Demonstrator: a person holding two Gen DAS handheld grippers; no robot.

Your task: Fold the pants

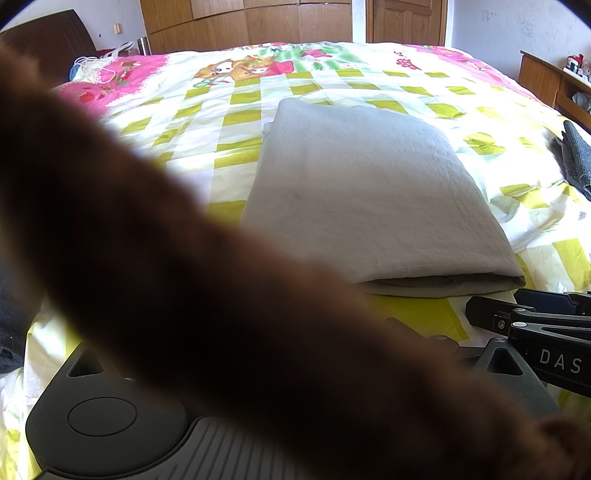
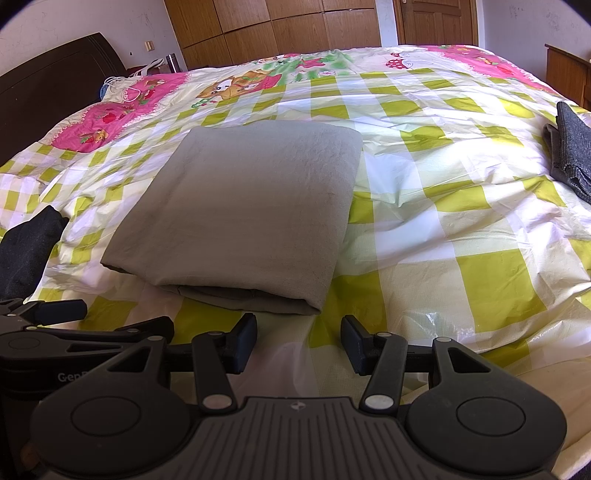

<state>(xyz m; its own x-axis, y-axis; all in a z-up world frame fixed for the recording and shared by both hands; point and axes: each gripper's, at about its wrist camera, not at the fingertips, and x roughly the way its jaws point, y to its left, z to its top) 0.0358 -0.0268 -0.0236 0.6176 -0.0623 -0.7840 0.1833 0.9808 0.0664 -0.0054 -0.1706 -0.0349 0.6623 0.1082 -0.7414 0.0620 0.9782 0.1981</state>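
Observation:
Grey pants [image 1: 369, 192] [image 2: 251, 206] lie folded into a neat rectangle on the checked bedspread [image 2: 461, 229], fold edge toward me. My right gripper [image 2: 299, 339] sits just short of that near edge, open, with nothing between its pads; its fingers [image 1: 480, 314] also show at the lower right of the left wrist view. A blurred brown shape [image 1: 166, 266], very close to the lens, hides the left gripper's fingers in its own view. In the right wrist view the left gripper [image 2: 118, 317] rests on the bed at the far left, fingers apart and empty.
A dark grey garment [image 2: 572, 155] [image 1: 576, 158] lies at the bed's right edge. Dark fabric [image 2: 26, 247] sits at the left edge. Beyond the bed are a dark headboard [image 2: 48, 77], wooden wardrobes [image 2: 277, 33] and a wooden shelf [image 1: 554, 81].

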